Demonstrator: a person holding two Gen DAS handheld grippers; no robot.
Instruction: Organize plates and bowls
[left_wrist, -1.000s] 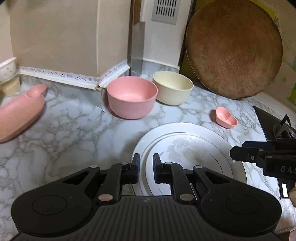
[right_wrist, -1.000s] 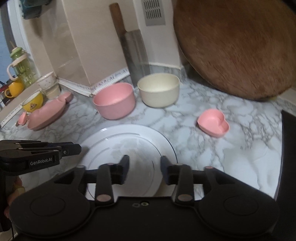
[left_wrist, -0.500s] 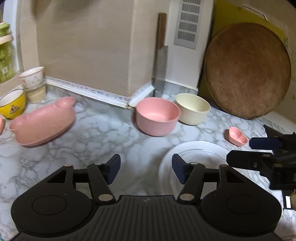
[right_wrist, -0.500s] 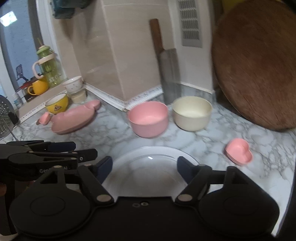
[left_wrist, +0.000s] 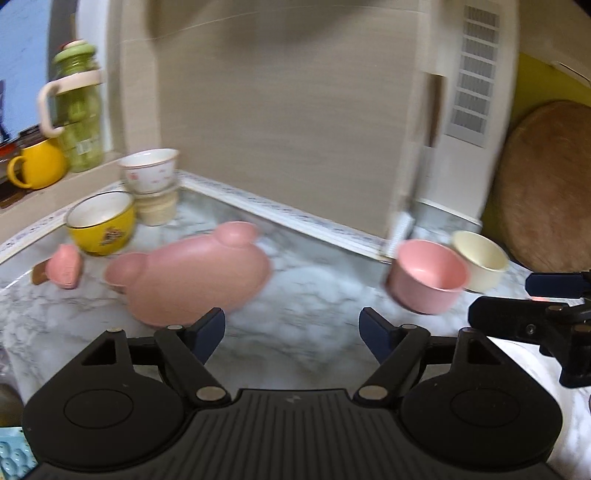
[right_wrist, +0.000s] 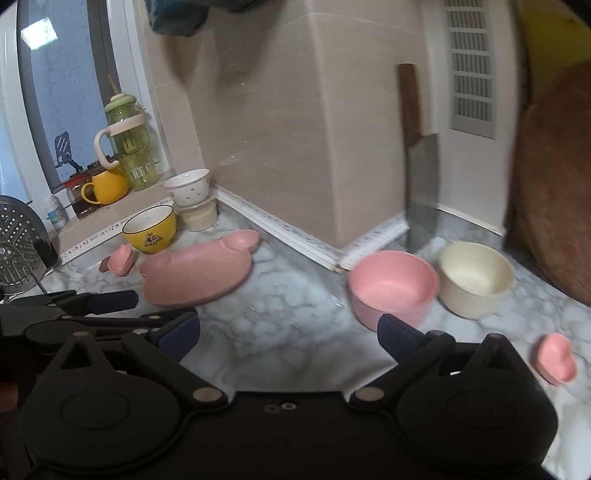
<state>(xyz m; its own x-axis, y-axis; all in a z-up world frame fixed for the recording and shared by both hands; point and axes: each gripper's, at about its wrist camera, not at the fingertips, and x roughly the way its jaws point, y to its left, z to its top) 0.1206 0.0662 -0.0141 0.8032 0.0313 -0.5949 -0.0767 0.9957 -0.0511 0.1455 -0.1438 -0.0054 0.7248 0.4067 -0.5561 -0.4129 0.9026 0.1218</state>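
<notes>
My left gripper (left_wrist: 291, 326) hangs over bare marble, its jaws opening with nothing between them. A pink bear-shaped plate (left_wrist: 188, 280) lies just ahead of its left finger. Further right, a pink bowl (left_wrist: 428, 275) stands beside a cream bowl (left_wrist: 480, 260). My right gripper (right_wrist: 288, 328) is also opening and holds nothing, and the pink bowl (right_wrist: 391, 284) sits just beyond its right fingertip. A white plate's rim (right_wrist: 325, 380) shows close under it. A yellow bowl (right_wrist: 149, 229), a white patterned bowl (right_wrist: 186, 190) and two small pink dishes (right_wrist: 556, 358) (right_wrist: 122, 258) rest on the counter.
A round wooden board (right_wrist: 554, 184) and a cleaver (right_wrist: 421, 177) lean on the back wall. A green bottle (left_wrist: 75, 110) and a yellow mug (left_wrist: 37, 164) stand on the window sill. A metal steamer (right_wrist: 18, 240) is at the far left.
Both grippers went from nearly shut at the white plate to wide open, and both rose and swung left. The white plate has slipped almost out of view.
</notes>
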